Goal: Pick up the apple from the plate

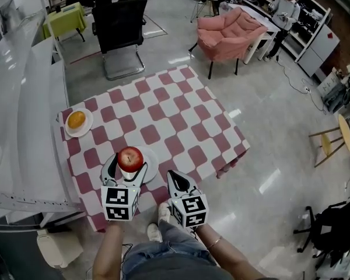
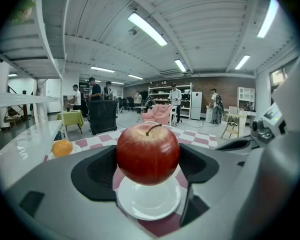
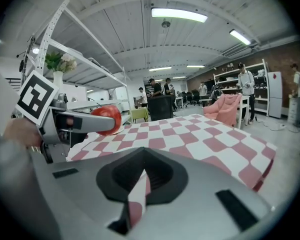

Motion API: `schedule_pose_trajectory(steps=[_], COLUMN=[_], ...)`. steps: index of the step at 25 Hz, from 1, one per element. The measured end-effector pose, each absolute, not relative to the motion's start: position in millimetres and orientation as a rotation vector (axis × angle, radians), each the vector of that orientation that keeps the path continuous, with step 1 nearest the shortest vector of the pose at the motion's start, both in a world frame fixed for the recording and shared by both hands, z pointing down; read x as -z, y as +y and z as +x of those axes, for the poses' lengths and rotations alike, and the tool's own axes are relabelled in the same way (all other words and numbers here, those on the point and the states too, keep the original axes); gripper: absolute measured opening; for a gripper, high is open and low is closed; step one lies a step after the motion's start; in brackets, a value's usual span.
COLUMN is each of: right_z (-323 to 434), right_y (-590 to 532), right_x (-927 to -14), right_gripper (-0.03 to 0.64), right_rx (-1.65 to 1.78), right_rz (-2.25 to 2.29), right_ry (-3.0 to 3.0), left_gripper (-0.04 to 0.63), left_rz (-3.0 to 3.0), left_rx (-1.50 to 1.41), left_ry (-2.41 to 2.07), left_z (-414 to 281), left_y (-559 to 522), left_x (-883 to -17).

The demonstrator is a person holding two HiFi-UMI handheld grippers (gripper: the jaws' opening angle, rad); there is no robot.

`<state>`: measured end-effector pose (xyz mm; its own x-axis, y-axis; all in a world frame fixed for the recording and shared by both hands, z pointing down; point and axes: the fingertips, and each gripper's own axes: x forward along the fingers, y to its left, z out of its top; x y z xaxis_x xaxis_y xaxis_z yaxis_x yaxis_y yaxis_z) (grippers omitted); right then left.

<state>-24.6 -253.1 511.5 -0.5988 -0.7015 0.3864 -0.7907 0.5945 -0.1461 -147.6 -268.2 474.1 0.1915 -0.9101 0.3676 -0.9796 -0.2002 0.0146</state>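
big room with a shiny grey floor [image 1: 268, 156], then the worktop [image 1: 175, 121] in a red-and-white checked cloth, pink armchair [image 1: 227, 34] behind it. left tool [image 1: 128, 168] is clamped on the apple [image 1: 130, 158] just over its white plate [image 1: 153, 167]. right tool [image 1: 176, 178] is closed, nothing in it.

An orange [image 1: 76, 119] sits on a saucer [image 1: 87, 129] on checkered cloth [image 1: 175, 115].

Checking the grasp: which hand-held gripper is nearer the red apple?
Left. The left hand-held gripper grips the round red apple above the white plate; the right hand-held gripper sits apart to its right.
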Motion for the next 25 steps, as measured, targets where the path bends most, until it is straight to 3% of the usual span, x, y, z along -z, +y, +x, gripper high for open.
schedule_pose_trajectory(steps=[25], right_z=[-30.2], right_y=[-170.9], right_x=[-482.6], right_gripper=[0.009], right_rx=[-0.373], right_rz=[1.214], right_ry=[-2.600], left_gripper=[0.377], left_rz=[2.227], left_rx=[-0.377], left_ry=[-1.875], left_z=[-161.5], left_y=[-167.6], left_x=[-442.1])
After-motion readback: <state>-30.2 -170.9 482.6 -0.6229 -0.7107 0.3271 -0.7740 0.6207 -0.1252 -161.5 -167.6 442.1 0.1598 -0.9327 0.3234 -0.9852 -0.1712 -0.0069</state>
